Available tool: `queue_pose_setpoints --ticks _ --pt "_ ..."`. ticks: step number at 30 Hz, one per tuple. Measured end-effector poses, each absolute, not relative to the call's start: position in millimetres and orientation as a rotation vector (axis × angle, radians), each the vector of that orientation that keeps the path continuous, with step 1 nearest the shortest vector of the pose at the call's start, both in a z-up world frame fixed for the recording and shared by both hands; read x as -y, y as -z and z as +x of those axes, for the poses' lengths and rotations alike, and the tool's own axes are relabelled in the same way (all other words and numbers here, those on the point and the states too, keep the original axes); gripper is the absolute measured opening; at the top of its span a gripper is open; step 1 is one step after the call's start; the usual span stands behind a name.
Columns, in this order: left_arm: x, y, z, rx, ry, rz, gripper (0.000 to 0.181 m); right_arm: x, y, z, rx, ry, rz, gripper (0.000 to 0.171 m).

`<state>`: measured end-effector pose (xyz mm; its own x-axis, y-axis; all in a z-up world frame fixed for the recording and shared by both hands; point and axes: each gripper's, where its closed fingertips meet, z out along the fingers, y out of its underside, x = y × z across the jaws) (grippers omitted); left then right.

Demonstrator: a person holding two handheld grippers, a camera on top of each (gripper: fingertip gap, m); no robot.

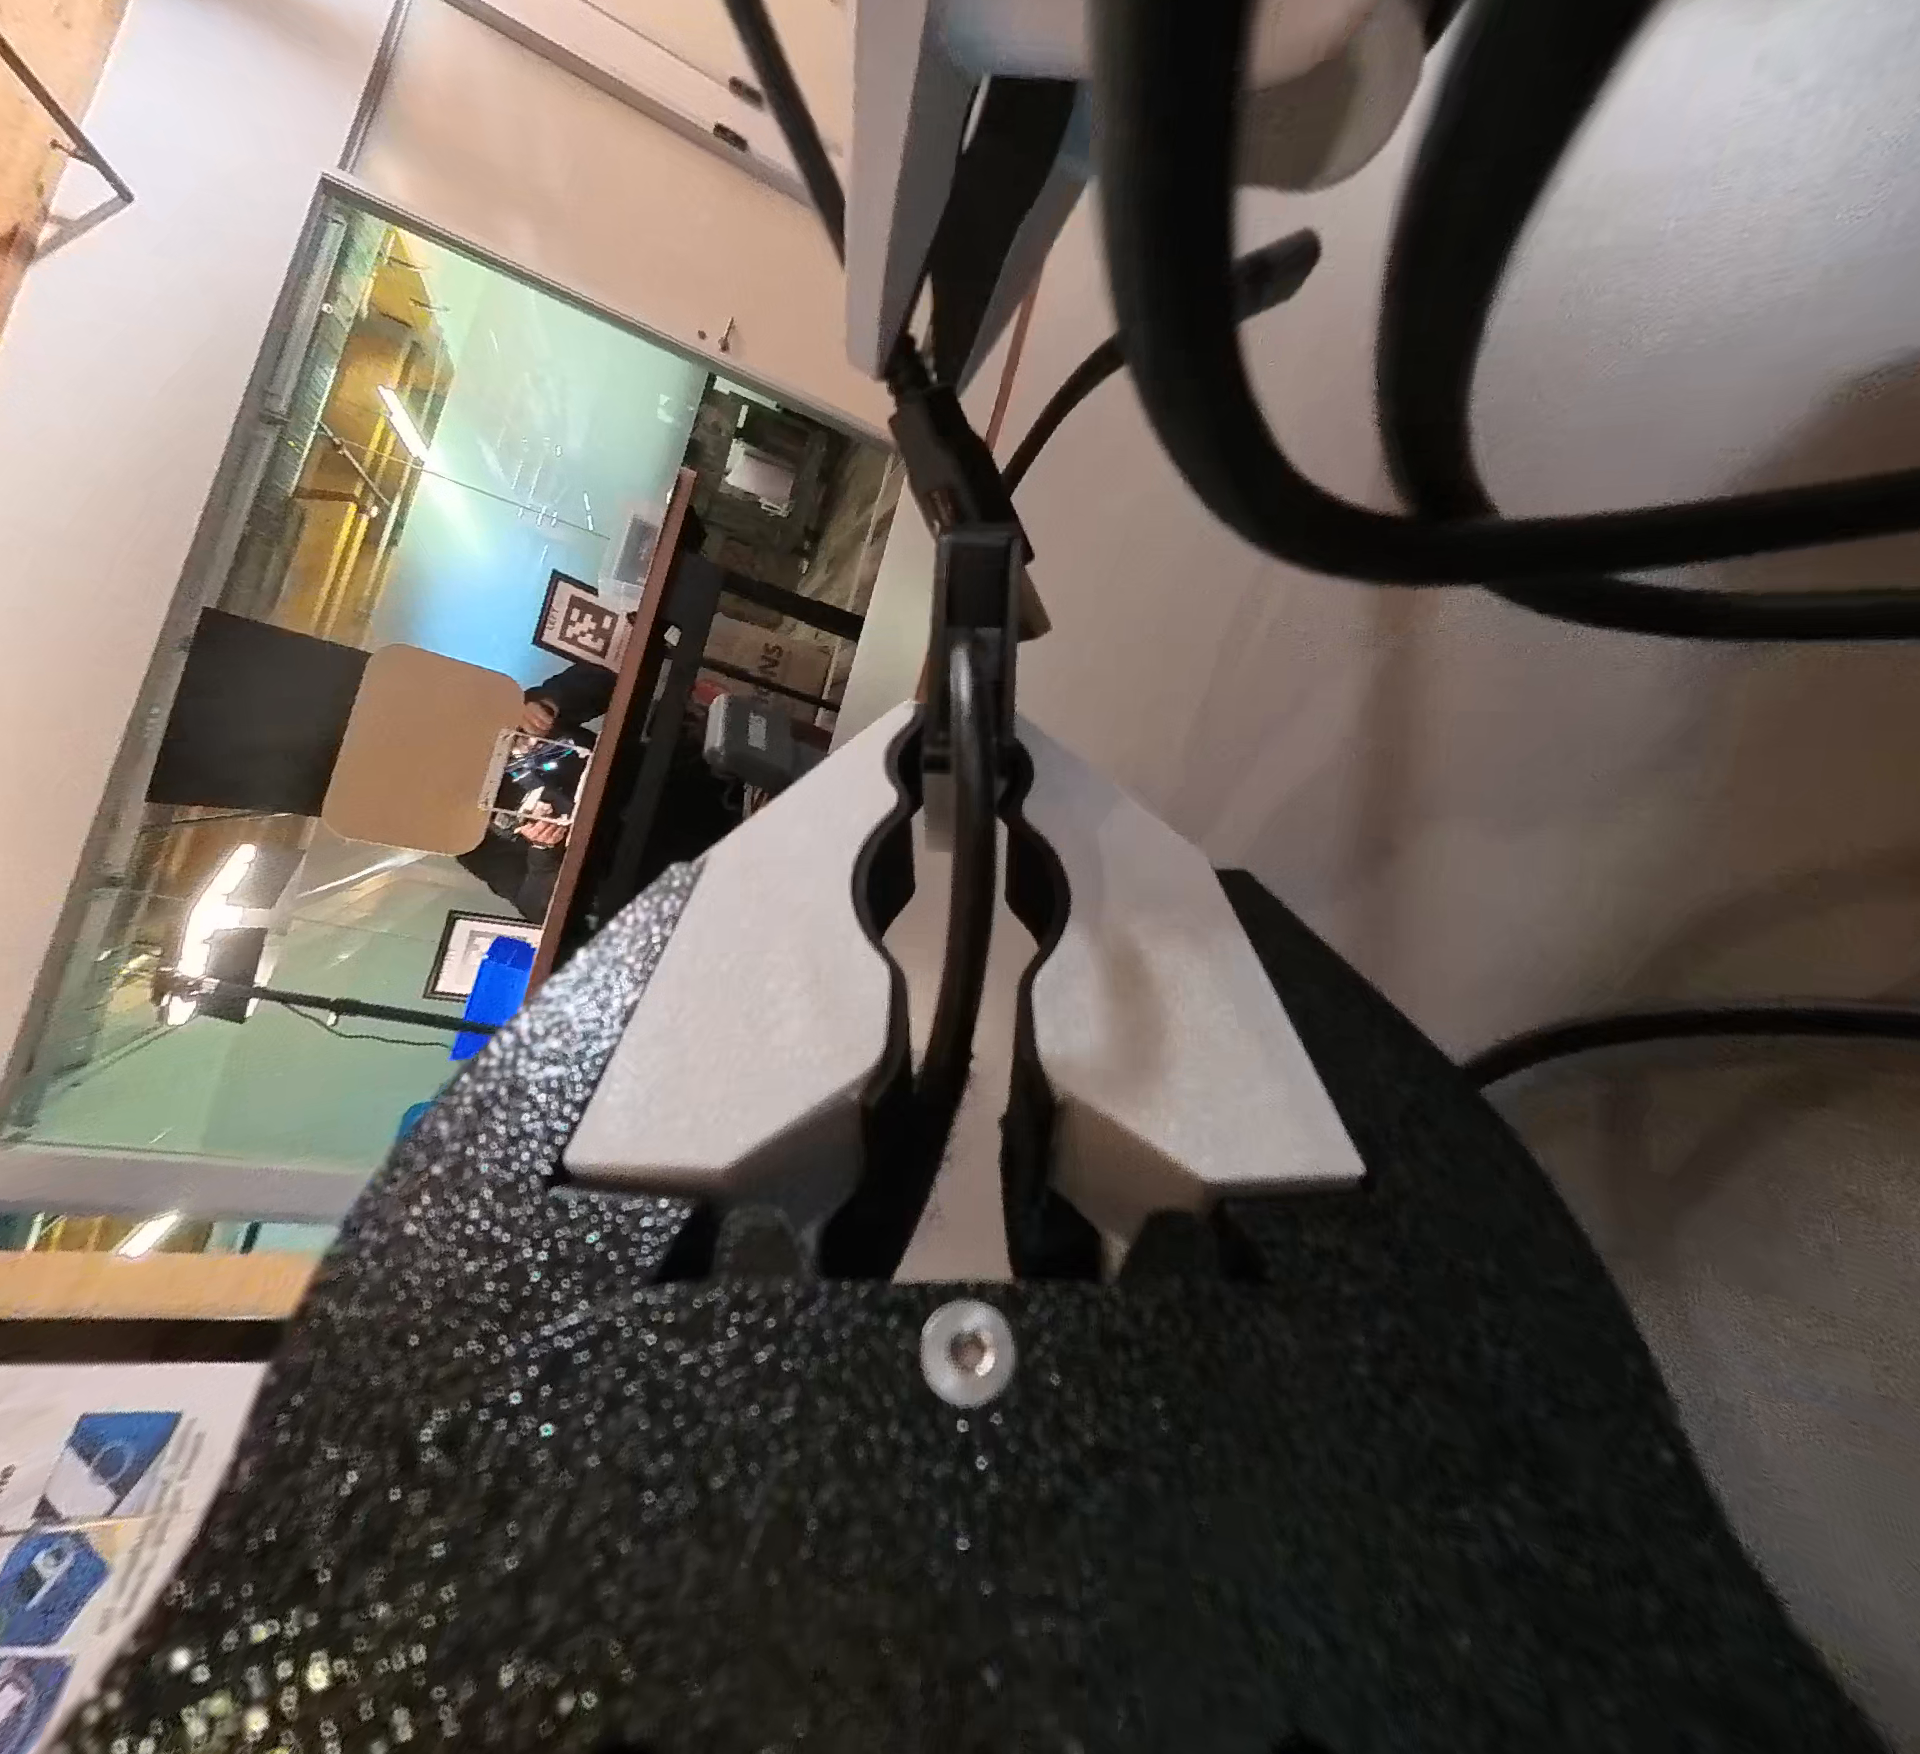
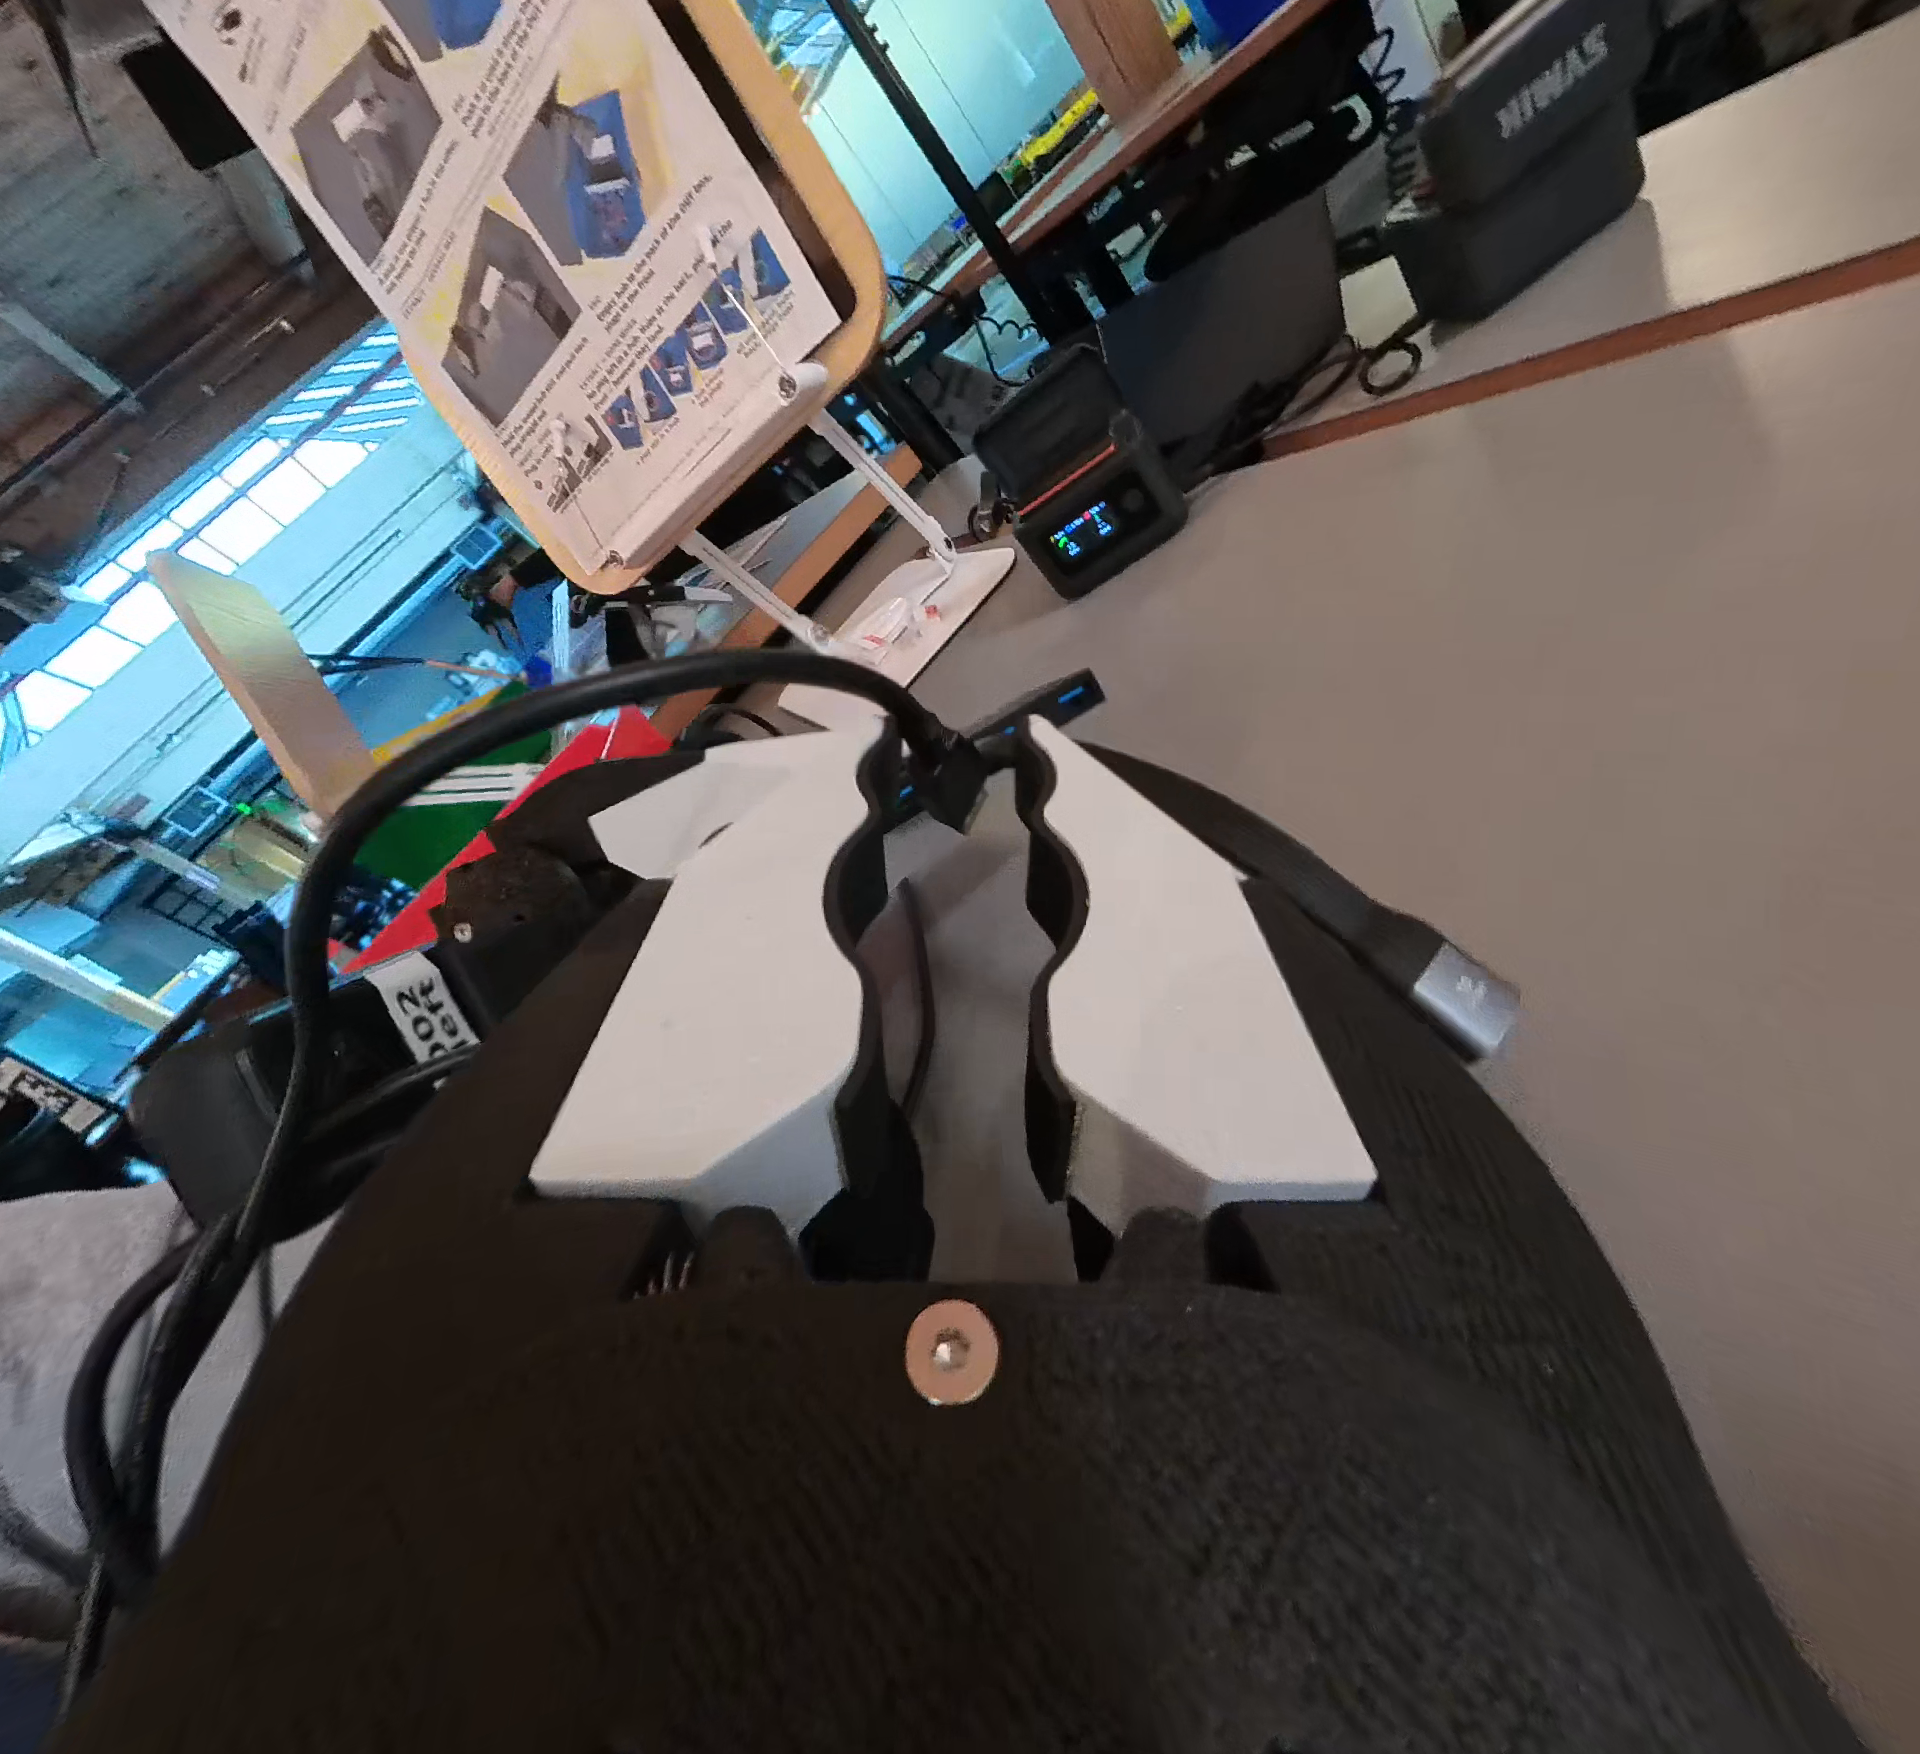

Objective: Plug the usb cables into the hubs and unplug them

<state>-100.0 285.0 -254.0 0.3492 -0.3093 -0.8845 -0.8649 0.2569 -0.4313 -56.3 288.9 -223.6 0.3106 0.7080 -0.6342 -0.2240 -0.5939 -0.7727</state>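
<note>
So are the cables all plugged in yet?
Not yet. Looks done: one black plug sits at the hub by the right gripper fingers, though I can't tell how deep it goes. In hand: the left gripper fingers pinch a thin black plug, its tip near a connector. Left: the grey plug lies loose on the table, and the unplugging.

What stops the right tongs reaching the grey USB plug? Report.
Probably yes, not directly: the grey USB plug lies on the table beside the right tongs, behind their tips, which straddle the black hub.
</note>
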Motion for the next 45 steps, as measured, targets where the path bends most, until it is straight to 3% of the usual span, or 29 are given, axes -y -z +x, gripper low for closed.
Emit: queue_pose_setpoints --ticks 6,12,14,18,23,30,37,45 --pt "-286 255 -100 -1.237 -0.592 -1.284 0.009 -296 238 -52 0.354 -1.432 -1.831 0.006" --pt "-288 260 -100 -1.266 -0.626 -1.288 0.009 -286 248 -62 0.360 -1.574 -1.890 0.009" --pt "-289 262 -103 -1.264 -0.623 -1.309 0.009 -285 252 -63 0.391 -1.548 -1.908 0.003" --pt "-295 265 -113 -1.224 -0.596 -1.372 0.009 -286 219 -56 0.426 -1.573 -1.707 0.002" --pt "-292 245 -114 -1.119 -0.529 -1.329 0.009 -274 170 -38 0.232 -2.047 -1.387 0.001" --pt "-285 226 -112 -1.086 -0.600 -1.194 0.009 -254 148 -39 0.069 -2.624 -1.121 0.001" --pt "-280 220 -108 -1.078 -0.584 -1.147 0.009 -251 146 -40 0.135 -2.537 -1.136 0.001" --pt "-258 221 -89 -1.073 0.067 -1.183 0.008 -247 145 -48 0.543 -1.758 -1.283 0.001"
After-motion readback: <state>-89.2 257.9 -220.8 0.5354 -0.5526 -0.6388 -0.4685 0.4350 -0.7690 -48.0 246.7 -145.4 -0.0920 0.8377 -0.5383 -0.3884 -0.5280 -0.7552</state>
